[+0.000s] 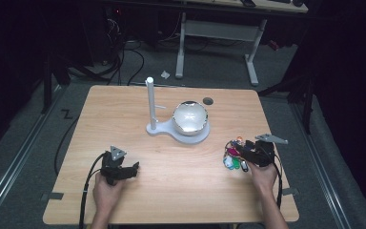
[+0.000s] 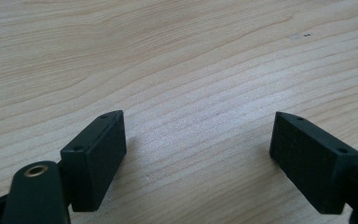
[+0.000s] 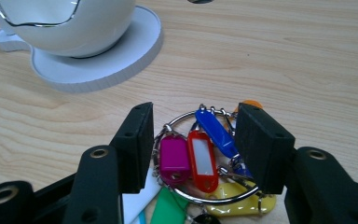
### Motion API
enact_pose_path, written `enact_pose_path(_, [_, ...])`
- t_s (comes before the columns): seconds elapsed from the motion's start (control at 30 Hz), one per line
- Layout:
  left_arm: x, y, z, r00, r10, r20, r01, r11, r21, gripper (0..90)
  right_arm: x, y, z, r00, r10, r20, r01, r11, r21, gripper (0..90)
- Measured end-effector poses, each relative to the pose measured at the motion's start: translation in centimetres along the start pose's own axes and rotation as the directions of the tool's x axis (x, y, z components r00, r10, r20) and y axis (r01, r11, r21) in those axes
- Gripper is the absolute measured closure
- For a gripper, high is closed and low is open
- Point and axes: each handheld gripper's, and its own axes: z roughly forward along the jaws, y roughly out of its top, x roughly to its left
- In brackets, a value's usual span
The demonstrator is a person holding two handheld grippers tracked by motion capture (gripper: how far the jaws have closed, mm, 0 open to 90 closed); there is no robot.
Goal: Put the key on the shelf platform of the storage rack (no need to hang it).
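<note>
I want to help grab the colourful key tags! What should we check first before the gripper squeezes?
1. Right gripper open: ok, jaws apart.
2. Key ring with tags between the jaws: ok, ring lies across the gap.
3. Jaws touching the ring already: cannot tell.
4. Left gripper out of the way: ok, open over bare table.
5. White bowl on its stand away from the tags: ok, apart.
6. White post standing upright: ok.

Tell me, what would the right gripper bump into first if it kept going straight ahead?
Probably the bunch of key tags on its metal ring, lying between the right gripper's open jaws. Beyond that sits the white bowl on its stand.
</note>
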Motion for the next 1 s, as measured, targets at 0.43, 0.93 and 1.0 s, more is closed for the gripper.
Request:
enact_pose_path(0.43, [0.0,0.0,0.0,1.0,0.0,0.0,0.0,1.0,0.0,18.9,-0.7,-0.4,2.5,0.999,-0.005,0.044,0.003,0.999,0.052,43.5])
enact_pose_path(0.93, [0.0,0.0,0.0,1.0,0.0,0.0,0.0,1.0,0.0,18.9,-0.3,0.5,4.7,0.9969,-0.062,0.048,0.056,0.991,0.123,43.2])
enact_pose_path(1.0, [0.0,0.0,0.0,1.0,0.0,0.0,0.0,1.0,0.0,18.9,-0.3,0.4,5.0,0.9963,-0.068,0.052,0.06,0.989,0.135,43.9])
